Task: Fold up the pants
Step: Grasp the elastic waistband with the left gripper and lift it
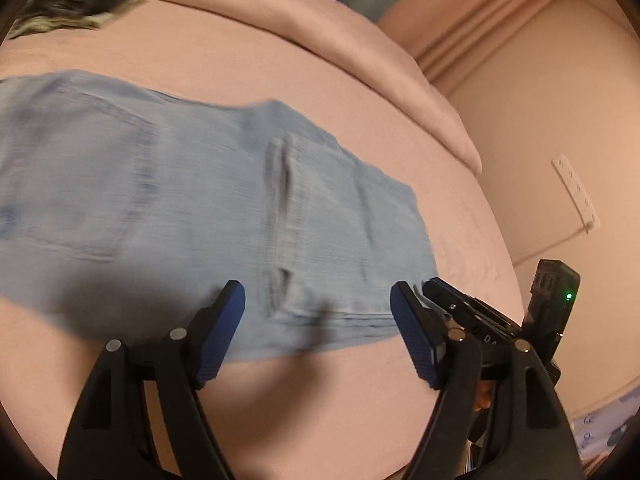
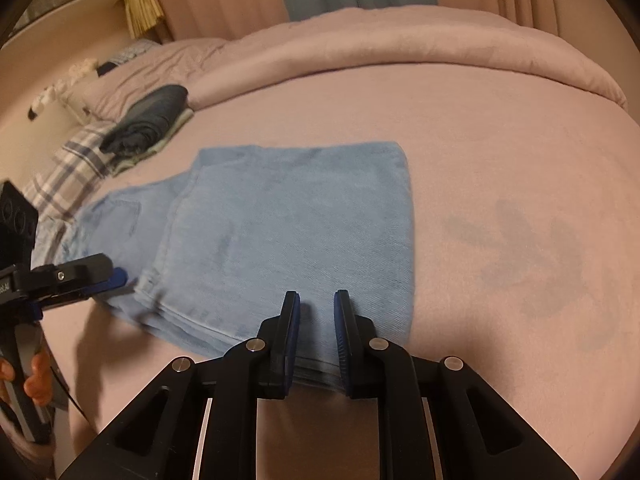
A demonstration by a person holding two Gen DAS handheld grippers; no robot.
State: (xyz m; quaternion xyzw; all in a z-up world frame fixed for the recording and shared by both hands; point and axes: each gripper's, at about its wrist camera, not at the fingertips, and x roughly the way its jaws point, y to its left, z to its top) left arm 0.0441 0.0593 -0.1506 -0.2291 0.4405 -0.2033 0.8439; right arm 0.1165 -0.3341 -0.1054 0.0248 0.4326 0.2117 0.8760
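Light blue jeans [image 1: 180, 200] lie folded flat on the pink bed sheet [image 1: 248, 60], back pocket and waistband showing. My left gripper [image 1: 318, 296] is open wide over the near edge of the jeans, with nothing pressed between its blue pads. In the right wrist view the jeans [image 2: 280, 220] form a rectangle, and the left gripper [image 2: 116, 280] sits at their left waistband corner. My right gripper [image 2: 317, 300] is shut on the near folded edge of the jeans, with denim layers between its pads. Part of the right gripper [image 1: 440, 292] shows behind my left gripper's right finger.
A dark folded garment pile [image 2: 148, 120] and plaid fabric [image 2: 76, 160] lie at the bed's far left. A rolled duvet [image 2: 400, 52] runs along the far side. A hand [image 2: 36, 376] holds the left tool. A white socket strip [image 1: 576, 192] lies right of the bed.
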